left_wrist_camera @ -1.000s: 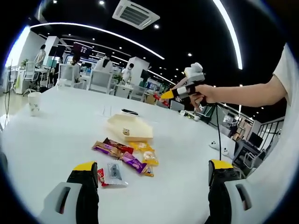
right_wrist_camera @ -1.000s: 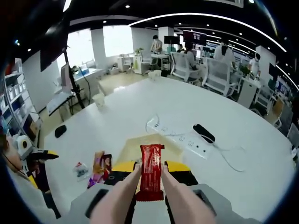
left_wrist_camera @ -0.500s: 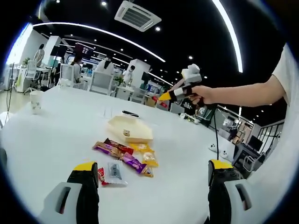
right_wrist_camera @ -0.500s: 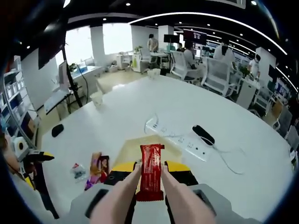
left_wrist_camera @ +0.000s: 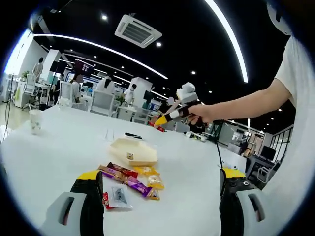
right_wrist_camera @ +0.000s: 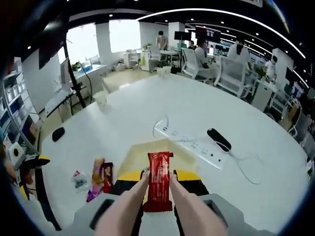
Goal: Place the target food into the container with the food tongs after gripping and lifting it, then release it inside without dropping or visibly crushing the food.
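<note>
A red snack bar [right_wrist_camera: 158, 178] is pinched between the two pale arms of the food tongs [right_wrist_camera: 129, 209]. My right gripper [right_wrist_camera: 158, 175] is shut on those tongs, its yellow-tipped jaws pressing on either side. Just beyond the bar lies the cream container [right_wrist_camera: 139, 156] on the white table. In the left gripper view a hand holds the right gripper [left_wrist_camera: 173, 113] in the air, above and to the right of the container [left_wrist_camera: 134, 150]. My left gripper [left_wrist_camera: 160, 173] stands wide open with nothing in it, near the loose snack packets [left_wrist_camera: 129, 179].
A white power strip [right_wrist_camera: 189, 143] with its cable and a black object [right_wrist_camera: 219, 139] lie past the container. A paper cup [right_wrist_camera: 101, 98] and a black mouse [right_wrist_camera: 57, 133] sit farther off. More snack packets [right_wrist_camera: 100, 175] lie left of the tongs. Chairs and people are beyond the table.
The right gripper, still holding the red bar in the tongs, has drifted a little closer to the container. Both views have shifted slightly. The left gripper stays open.
</note>
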### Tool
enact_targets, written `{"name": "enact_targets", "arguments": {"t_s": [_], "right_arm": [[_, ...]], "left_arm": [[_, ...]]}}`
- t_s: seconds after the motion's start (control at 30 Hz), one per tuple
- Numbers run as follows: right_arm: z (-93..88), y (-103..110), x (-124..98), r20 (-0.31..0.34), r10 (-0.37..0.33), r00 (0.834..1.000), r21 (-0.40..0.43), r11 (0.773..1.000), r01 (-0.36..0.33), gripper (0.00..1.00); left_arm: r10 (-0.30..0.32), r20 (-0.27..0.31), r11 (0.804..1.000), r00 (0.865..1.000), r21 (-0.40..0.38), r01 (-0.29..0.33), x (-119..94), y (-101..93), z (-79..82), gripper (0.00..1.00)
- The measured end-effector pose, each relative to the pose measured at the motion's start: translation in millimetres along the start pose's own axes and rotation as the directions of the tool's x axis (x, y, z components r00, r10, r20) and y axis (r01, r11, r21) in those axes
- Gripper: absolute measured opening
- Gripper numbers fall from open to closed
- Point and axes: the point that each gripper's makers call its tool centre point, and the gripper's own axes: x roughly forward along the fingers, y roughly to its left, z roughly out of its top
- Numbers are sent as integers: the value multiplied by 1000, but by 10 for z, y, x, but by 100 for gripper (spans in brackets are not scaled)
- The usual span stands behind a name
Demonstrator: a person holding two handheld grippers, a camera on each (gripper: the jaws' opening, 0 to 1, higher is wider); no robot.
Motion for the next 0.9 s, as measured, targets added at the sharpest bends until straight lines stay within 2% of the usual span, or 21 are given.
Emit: {"name": "enact_targets", "arguments": {"t_s": [0.07, 0.13, 0.27, 0.43, 0.53, 0.63, 0.9], "right_arm": [[-12, -8, 26, -4, -2, 1000, 8, 1000, 2, 22], [-32, 5, 87, -12, 8, 1000, 18, 1000, -7, 22], [-80, 19, 178, -40, -4, 999, 13, 1000, 5, 22], [-113, 108, 220, -67, 6, 998, -5, 1000, -6, 22], [-76, 30, 287, -74, -4, 997, -6, 1000, 4, 22], [-11, 12, 348, -62, 0, 998, -7, 1000, -1, 22], [-1, -123, 412, -56, -3, 998, -10, 1000, 2, 22]], "left_arm": [[-12, -27, 1000, 1000, -5, 12, 8, -12, -72, 99], [-1, -23, 1000, 1000, 21, 2, 3, 0, -50, 99], [6, 17, 1000, 1000, -7, -6, -30, 52, -15, 99], [20, -36, 1000, 999, -18, -21, -46, 90, -93, 99], [34, 2, 999, 999, -11, -34, -81, 101, -34, 99], [32, -16, 999, 999, -12, -32, -92, 80, -76, 99], [29, -51, 1000, 998, 2, -29, -106, 34, -164, 99]]}}
